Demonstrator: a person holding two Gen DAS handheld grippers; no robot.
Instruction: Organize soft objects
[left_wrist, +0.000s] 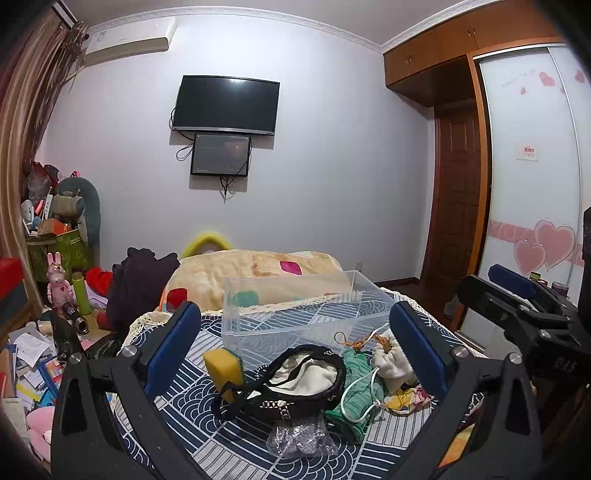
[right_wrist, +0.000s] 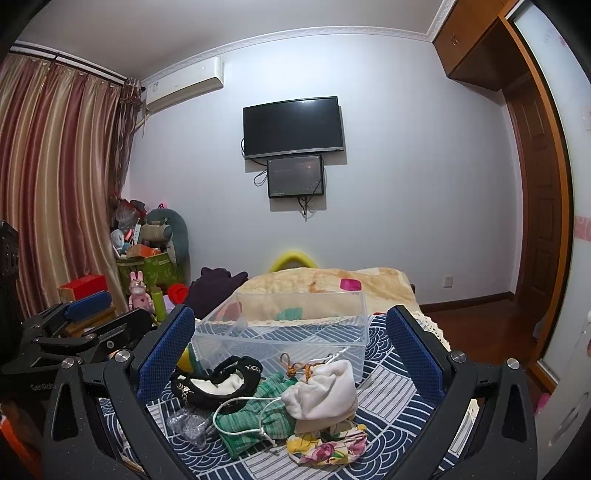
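Observation:
A pile of soft things lies on the blue-and-white patterned cloth in front of a clear plastic bin (left_wrist: 295, 314) (right_wrist: 284, 325). It holds a yellow sponge (left_wrist: 223, 365), a black-rimmed white pouch (left_wrist: 303, 378) (right_wrist: 218, 384), a green knit piece (left_wrist: 356, 391) (right_wrist: 251, 421), a white drawstring bag (left_wrist: 391, 358) (right_wrist: 325, 391), a floral cloth (right_wrist: 328, 445) and a clear crinkled bag (left_wrist: 301, 437). My left gripper (left_wrist: 293, 332) is open and empty above the pile. My right gripper (right_wrist: 291, 339) is open and empty above the white bag.
A cream blanket (left_wrist: 255, 273) lies behind the bin, with dark clothes (left_wrist: 140, 280) at its left. Clutter, a pink rabbit toy (left_wrist: 57, 280) and a green box (right_wrist: 151, 269) fill the left side. A wardrobe and door (left_wrist: 458, 206) stand at the right.

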